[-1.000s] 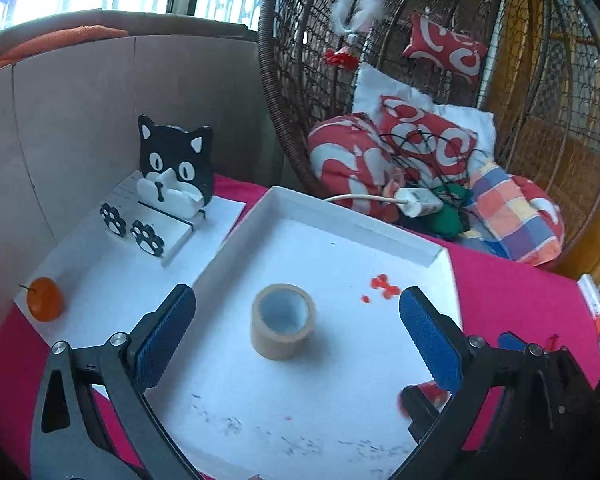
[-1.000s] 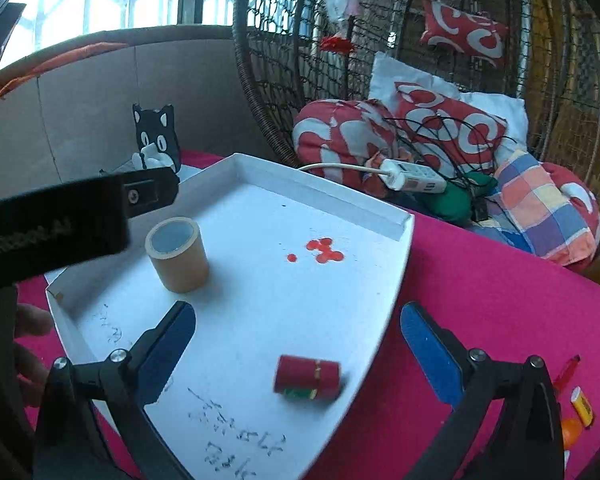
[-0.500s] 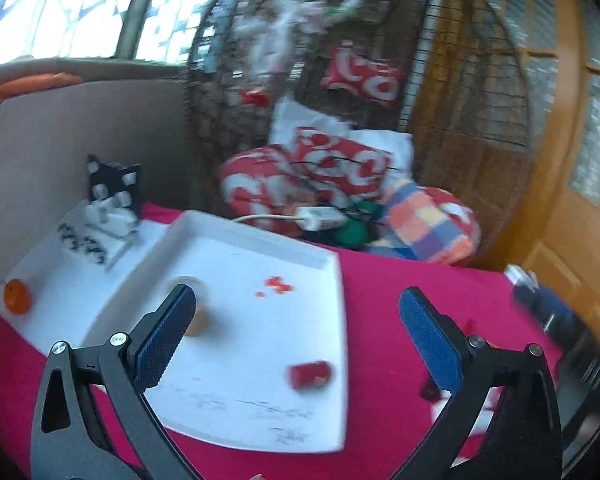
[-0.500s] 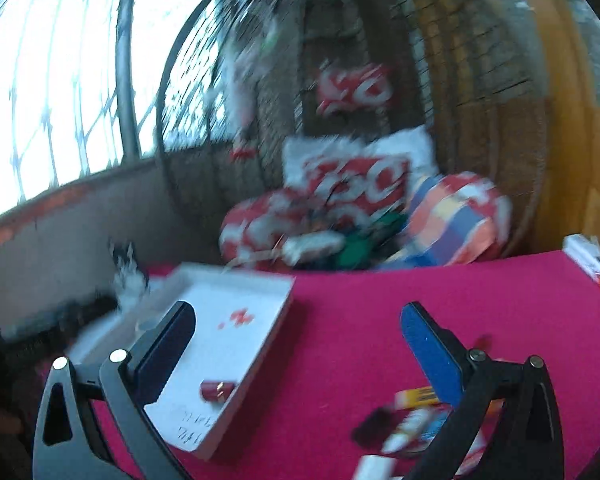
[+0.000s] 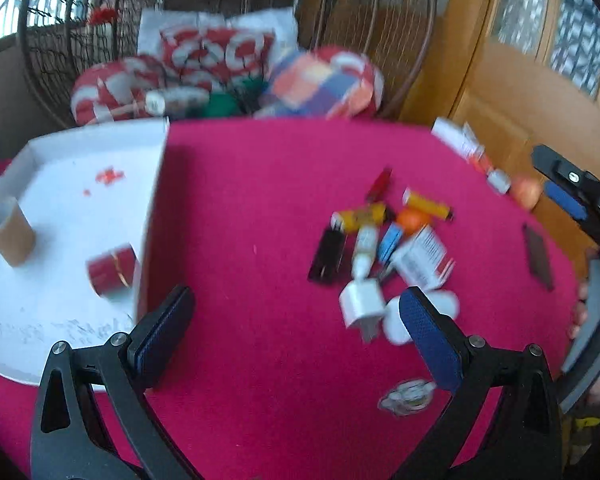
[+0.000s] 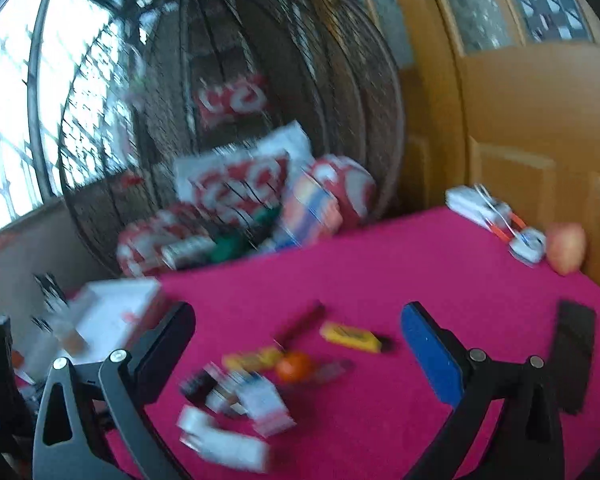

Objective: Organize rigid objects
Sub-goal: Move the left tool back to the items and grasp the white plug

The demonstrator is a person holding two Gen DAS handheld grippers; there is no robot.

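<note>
A white tray (image 5: 28,152) lies at the left of the red table and holds a brown tape roll (image 5: 10,232) and a red cylinder (image 5: 112,270). A blurred pile of small items sits right of centre: a yellow tube (image 5: 428,204), an orange ball (image 5: 412,220), a white box (image 5: 422,258), a white plug (image 5: 360,306) and a black bar (image 5: 328,256). My left gripper (image 5: 296,320) hangs open over bare cloth between tray and pile. My right gripper (image 6: 298,344) is open above the same pile (image 6: 260,380), holding nothing.
A wicker hanging chair (image 6: 260,80) with red and white cushions (image 5: 204,52) stands behind the table. Along the right edge lie a white box (image 6: 472,204), an apple (image 6: 566,246) and a dark flat bar (image 6: 574,356). A wooden door (image 6: 520,140) stands at right.
Both grippers have swung right, away from the tray toward the pile of small items. Both stay open and empty. The views are motion-blurred.
</note>
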